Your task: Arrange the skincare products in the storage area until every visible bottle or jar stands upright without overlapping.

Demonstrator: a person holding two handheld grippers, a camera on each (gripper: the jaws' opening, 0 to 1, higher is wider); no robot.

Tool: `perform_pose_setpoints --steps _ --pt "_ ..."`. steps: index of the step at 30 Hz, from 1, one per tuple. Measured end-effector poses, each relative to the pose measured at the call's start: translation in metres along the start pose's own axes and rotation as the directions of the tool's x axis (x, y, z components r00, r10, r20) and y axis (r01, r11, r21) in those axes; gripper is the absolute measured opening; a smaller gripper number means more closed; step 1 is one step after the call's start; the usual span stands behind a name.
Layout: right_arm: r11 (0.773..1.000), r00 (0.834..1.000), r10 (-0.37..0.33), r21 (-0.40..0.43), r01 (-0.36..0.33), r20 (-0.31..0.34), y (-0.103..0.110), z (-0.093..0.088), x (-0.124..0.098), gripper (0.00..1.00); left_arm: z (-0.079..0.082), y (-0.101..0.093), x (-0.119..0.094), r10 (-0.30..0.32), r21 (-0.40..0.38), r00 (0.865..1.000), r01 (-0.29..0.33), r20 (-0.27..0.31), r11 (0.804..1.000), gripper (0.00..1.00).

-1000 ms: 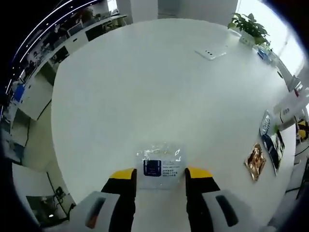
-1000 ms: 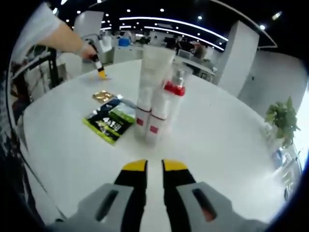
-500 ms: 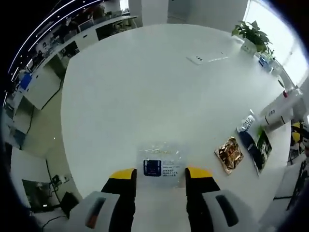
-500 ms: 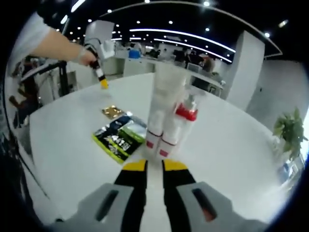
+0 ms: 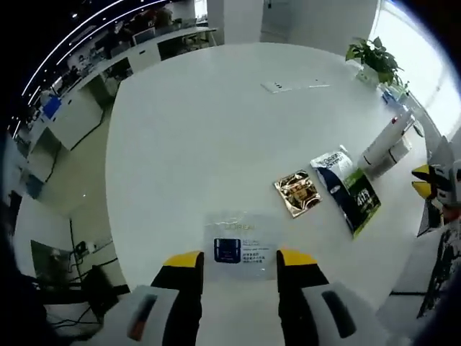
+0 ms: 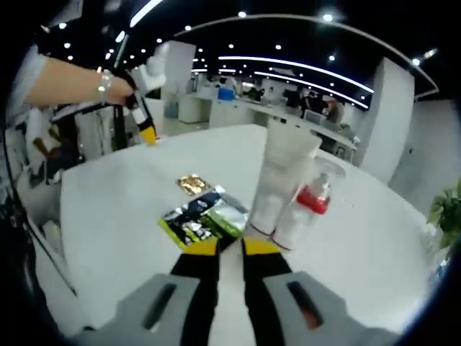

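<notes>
Your left gripper (image 5: 236,258) clamps a clear sachet (image 5: 238,245) between its jaws, lifted above the round white table (image 5: 202,130). Your right gripper (image 6: 230,247) is narrowed to a slim gap, gripping nothing — ahead stand a white tube (image 6: 281,176) and a red-capped bottle (image 6: 306,209), seemingly touching, beside a green-black packet (image 6: 202,220) and a gold sachet (image 6: 191,184).
</notes>
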State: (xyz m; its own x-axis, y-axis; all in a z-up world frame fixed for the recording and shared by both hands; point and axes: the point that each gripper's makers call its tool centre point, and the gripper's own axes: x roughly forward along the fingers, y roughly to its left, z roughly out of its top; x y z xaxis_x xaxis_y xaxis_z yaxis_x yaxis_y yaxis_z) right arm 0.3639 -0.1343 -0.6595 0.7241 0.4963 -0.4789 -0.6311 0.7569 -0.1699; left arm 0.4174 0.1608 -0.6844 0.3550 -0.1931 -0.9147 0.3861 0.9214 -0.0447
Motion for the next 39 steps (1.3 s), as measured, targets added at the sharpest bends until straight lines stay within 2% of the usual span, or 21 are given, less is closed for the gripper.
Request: perform_pose_setpoints --steps 2,5,6,8,9,13,17,28,32,35,39 --pt "0.999 0.999 0.04 -0.008 -0.04 -0.015 0.006 -0.001 0.004 0.11 -0.009 -0.009 -0.008 0.005 -0.018 1.0 -0.005 0.017 1.0 0.41" --pt "0.996 0.995 0.088 -0.02 -0.089 -0.036 0.015 -0.002 0.01 0.11 -0.017 -0.024 -0.019 0.022 -0.059 0.997 -0.017 0.074 0.998 0.41" --pt "0.993 0.993 0.112 -0.023 -0.113 -0.048 0.019 -0.004 0.013 0.11 -0.021 -0.032 -0.024 0.014 -0.076 0.994 -0.006 0.105 0.997 0.41" --pt "0.986 0.985 0.159 -0.032 -0.161 -0.074 0.029 -0.007 0.016 0.11 -0.029 -0.043 -0.029 0.009 -0.137 0.991 0.01 0.134 0.991 0.41" --pt "0.981 0.979 0.186 -0.038 -0.19 -0.085 0.035 -0.009 0.018 0.11 -0.035 -0.046 -0.031 0.012 -0.143 0.991 0.007 0.133 0.99 0.41" --pt "0.974 0.969 0.22 -0.026 -0.225 -0.116 0.042 -0.014 0.025 0.11 -0.05 -0.044 -0.034 0.076 -0.169 0.988 -0.053 0.135 0.984 0.41" --pt "0.968 0.957 0.249 0.023 -0.248 -0.146 0.044 -0.02 0.032 0.11 -0.059 -0.042 -0.032 0.09 -0.201 0.986 -0.061 0.139 0.978 0.41" --pt "0.98 0.972 0.2 0.039 -0.196 -0.125 0.034 -0.019 0.027 0.11 -0.07 -0.05 -0.028 0.119 -0.265 0.977 -0.069 0.177 0.962 0.41" --pt "0.984 0.98 0.174 0.05 -0.169 -0.096 0.029 -0.017 0.02 0.11 -0.07 -0.06 -0.027 0.112 -0.295 0.967 -0.041 0.227 0.955 0.41" --pt "0.986 0.985 0.159 0.063 -0.155 -0.066 0.029 -0.016 0.01 0.13 -0.078 -0.069 -0.025 0.116 -0.294 0.963 -0.041 0.242 0.955 0.41" --pt "0.988 0.988 0.145 0.056 -0.141 -0.061 0.027 -0.023 -0.003 0.15 -0.09 -0.075 -0.024 0.114 -0.293 0.963 -0.039 0.244 0.955 0.41"
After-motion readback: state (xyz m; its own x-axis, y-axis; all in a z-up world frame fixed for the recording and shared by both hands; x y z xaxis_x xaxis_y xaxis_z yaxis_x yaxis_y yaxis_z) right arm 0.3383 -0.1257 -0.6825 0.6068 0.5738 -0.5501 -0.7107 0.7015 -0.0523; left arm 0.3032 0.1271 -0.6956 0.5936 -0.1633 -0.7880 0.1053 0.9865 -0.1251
